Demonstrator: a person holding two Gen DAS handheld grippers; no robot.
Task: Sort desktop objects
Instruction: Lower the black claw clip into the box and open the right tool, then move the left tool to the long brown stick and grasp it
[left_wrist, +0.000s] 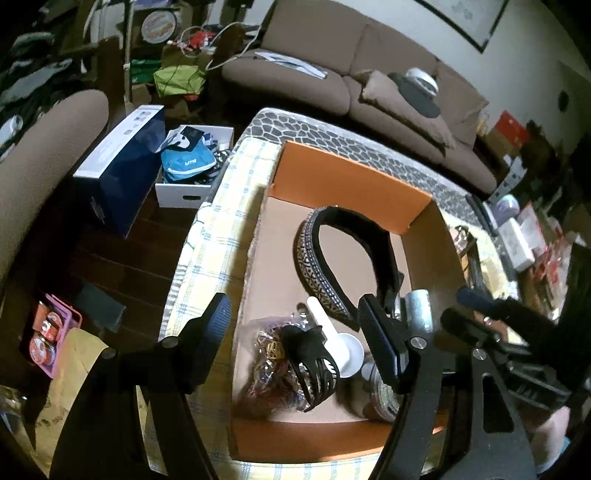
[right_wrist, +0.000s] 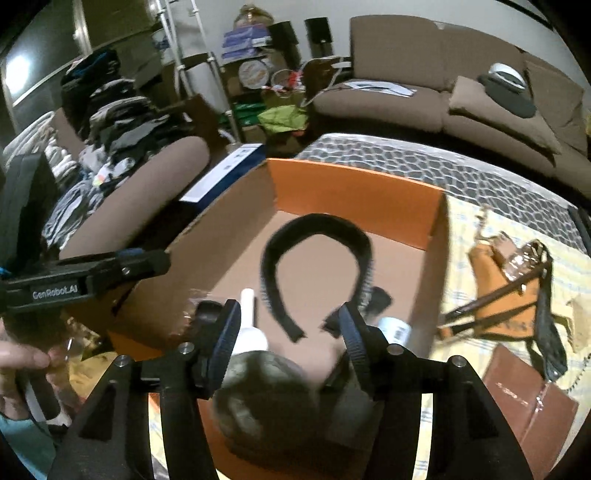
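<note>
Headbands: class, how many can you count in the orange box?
1. A single black headband with a patterned outer band lies on the floor of the orange box, arching toward its far wall. Others could hide under clutter.

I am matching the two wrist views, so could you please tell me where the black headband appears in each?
Left wrist: black headband right of centre, in the orange box.
Right wrist: headband at centre, arch toward the box's far wall.
Shared landmark: white scoop beside the headband's ends.
</note>
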